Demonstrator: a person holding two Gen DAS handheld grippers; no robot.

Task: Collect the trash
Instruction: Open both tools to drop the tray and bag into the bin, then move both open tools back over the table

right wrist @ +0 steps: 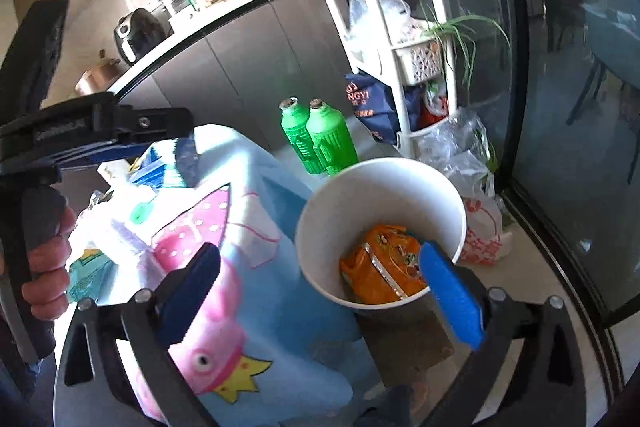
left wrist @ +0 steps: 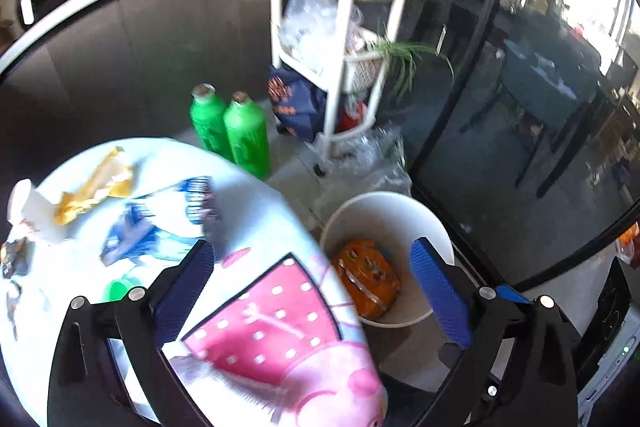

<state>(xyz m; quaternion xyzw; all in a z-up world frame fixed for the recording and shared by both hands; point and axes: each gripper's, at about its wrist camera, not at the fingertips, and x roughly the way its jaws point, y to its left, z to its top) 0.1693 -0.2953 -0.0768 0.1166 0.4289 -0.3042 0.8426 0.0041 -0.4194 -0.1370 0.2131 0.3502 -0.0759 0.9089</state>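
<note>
A white bin (left wrist: 384, 215) (right wrist: 320, 227) stands on the floor beside the table, with an orange snack wrapper (left wrist: 366, 279) (right wrist: 380, 275) lying inside. My left gripper (left wrist: 312, 267) is open and empty above the table's edge and the bin. My right gripper (right wrist: 320, 267) is open too, empty, hovering over the bin's near rim. On the cartoon tablecloth (left wrist: 280, 327) (right wrist: 272, 307) lie a yellow wrapper (left wrist: 96, 187), a blue wrapper (left wrist: 132, 235), a white crumpled piece (left wrist: 28, 207) and a green lid (left wrist: 116, 289) (right wrist: 140, 213). In the right wrist view a hand (right wrist: 48, 259) holds the left gripper's handle.
Two green bottles (left wrist: 232, 131) (right wrist: 320, 143) stand on the floor behind the table. A white shelf rack (left wrist: 340, 27) (right wrist: 408, 7) with bags is beyond them, plastic bags (left wrist: 372, 155) (right wrist: 468, 155) at its foot. A glass door (left wrist: 520, 87) runs along the right. Dark cabinets (left wrist: 140, 47) stand behind.
</note>
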